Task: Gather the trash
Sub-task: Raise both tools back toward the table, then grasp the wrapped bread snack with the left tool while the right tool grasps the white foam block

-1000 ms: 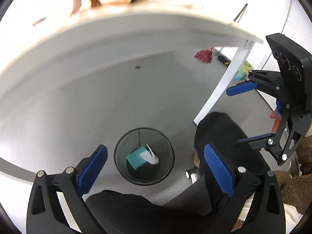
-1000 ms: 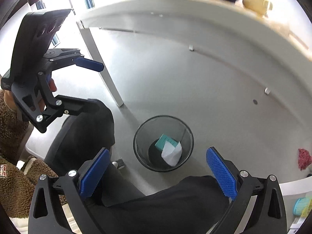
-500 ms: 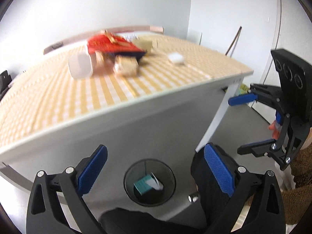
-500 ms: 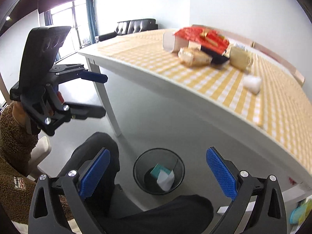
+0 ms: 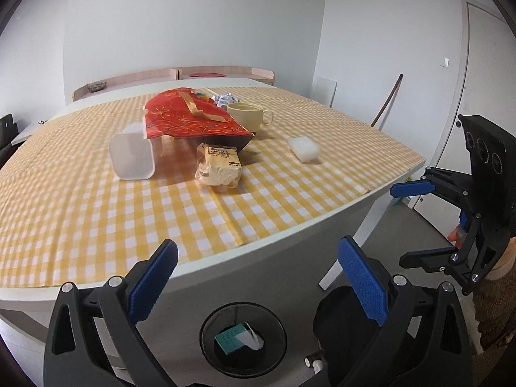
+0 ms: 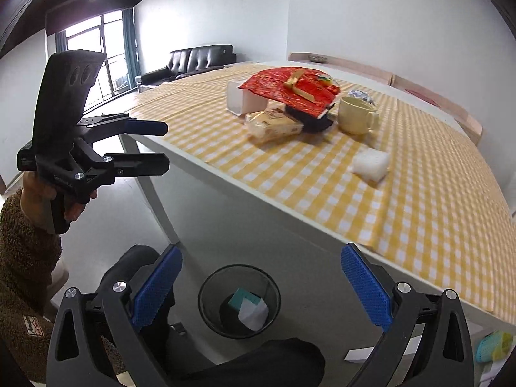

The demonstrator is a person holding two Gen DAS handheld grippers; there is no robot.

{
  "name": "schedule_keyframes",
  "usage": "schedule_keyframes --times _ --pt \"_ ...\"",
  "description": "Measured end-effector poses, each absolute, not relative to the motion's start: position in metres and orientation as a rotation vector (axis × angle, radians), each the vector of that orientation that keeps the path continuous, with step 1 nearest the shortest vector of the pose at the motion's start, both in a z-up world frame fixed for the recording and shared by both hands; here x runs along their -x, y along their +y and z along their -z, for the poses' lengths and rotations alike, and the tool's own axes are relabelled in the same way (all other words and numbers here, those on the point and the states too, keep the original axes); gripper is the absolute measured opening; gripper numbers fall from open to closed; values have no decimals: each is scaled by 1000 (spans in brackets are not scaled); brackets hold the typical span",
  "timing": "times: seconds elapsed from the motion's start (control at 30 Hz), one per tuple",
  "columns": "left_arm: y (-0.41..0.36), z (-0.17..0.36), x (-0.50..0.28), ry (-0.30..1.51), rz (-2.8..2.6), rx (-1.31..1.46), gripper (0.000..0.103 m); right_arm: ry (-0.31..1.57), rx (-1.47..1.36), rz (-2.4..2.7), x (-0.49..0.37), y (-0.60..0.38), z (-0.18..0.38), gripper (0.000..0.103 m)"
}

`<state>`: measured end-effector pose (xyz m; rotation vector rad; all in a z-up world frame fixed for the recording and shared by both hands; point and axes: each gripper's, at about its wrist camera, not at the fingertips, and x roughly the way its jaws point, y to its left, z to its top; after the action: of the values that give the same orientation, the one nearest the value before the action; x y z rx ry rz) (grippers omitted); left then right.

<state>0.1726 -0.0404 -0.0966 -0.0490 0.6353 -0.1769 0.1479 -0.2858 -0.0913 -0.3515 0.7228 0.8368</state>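
left hand-held gripper [image 5: 258, 285] spread wide, right hand-held gripper [image 6: 261, 287] likewise

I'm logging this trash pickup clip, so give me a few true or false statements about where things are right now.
1. Both hand-held grippers, left and right, are empty. True.
2. The black mesh wastebasket stands on the table. False: it stands on the floor.
3. The cream ceramic mug lies tipped over. False: it stands upright.
4. The crumpled white plastic wad lies apart from the red foil gift bag. True.
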Motion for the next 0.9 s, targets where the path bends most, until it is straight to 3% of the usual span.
schedule_keyframes --times 0.9 --pt "-33 109 -289 680 27 -21 99 796 152 -681 -312 -249 95 99"
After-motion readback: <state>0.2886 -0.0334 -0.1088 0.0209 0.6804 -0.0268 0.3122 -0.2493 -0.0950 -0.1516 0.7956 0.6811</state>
